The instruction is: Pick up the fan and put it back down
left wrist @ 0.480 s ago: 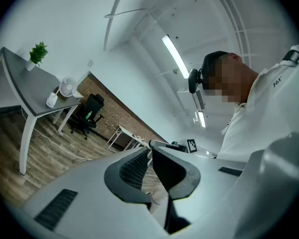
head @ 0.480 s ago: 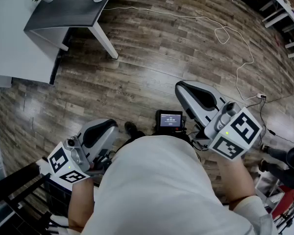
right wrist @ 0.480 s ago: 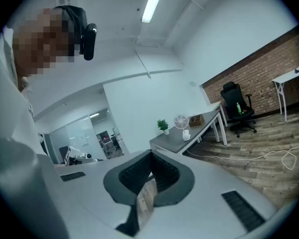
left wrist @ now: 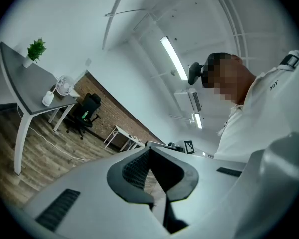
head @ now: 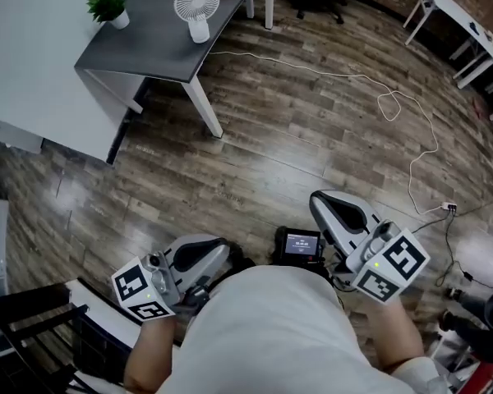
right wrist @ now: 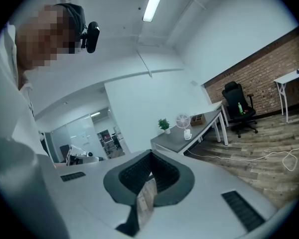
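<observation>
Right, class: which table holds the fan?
The dark grey table, upper left in the head view: the fan stands on it near a plant. The white tables at right show none.

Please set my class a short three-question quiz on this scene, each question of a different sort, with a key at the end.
1. True or false: the left gripper and the right gripper both have their jaws shut with nothing between them.
2. Where is the fan? A in the left gripper; B upright on the grey table; C in the right gripper.
3. Fill in: a long white ___ lies looped on the wooden floor.
Key: 1 true; 2 B; 3 cable.
</observation>
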The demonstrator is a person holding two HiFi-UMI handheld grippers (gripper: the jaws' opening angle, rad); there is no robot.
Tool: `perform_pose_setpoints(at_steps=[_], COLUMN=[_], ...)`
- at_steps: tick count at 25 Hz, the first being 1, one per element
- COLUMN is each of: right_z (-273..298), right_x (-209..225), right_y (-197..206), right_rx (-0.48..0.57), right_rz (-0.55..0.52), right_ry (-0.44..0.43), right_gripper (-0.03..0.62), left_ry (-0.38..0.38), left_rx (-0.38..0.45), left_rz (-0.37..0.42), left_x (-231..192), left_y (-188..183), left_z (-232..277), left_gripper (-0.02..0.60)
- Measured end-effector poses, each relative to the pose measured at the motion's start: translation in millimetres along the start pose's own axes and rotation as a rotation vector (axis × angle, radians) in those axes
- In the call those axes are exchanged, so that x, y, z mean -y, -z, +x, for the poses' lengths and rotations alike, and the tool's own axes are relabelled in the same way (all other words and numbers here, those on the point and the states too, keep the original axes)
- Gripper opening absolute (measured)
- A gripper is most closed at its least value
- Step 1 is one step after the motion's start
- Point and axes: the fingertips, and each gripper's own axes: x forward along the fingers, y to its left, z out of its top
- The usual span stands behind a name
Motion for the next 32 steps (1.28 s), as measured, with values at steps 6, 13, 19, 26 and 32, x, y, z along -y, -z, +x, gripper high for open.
perform_pose_setpoints(at_steps=[6,13,19,26,32], right_z=[0.8,3.1,-2.6,-5.6,-4.2], right_x=[-0.1,4.5,8.2,15.0,22.8], right_y=[-1.0,-2.9,-8.5,-12.1,-11.2], right_rx=[-0.006,-0.012,0.009,0.049,0.061], right_rz=[-0.029,-0.058,-0.048,-0.006,-0.008], right_ry=[0.014,0.051,0.077,0.084,0.081], right_gripper=[0.009,0.009,0.011,0.012,0.014], left_ry=[-0.018,-0.038,-0.038,-0.034,-0.067], left_rx=[0.031,0.039,0.049,0.04,0.047], left_rz=[0.01,0.037,0.042,0.029,0.021], left_x=[-3.8,-6.0,-2.8,-9.1,-20.9], left_y=[-4.7,-9.6,-11.8,-11.8,-11.7], left_z=[-3.8,-9.0,-9.0,-5.2,-1.5], left_gripper=[0.012,0.014,0.014,0.014,0.014])
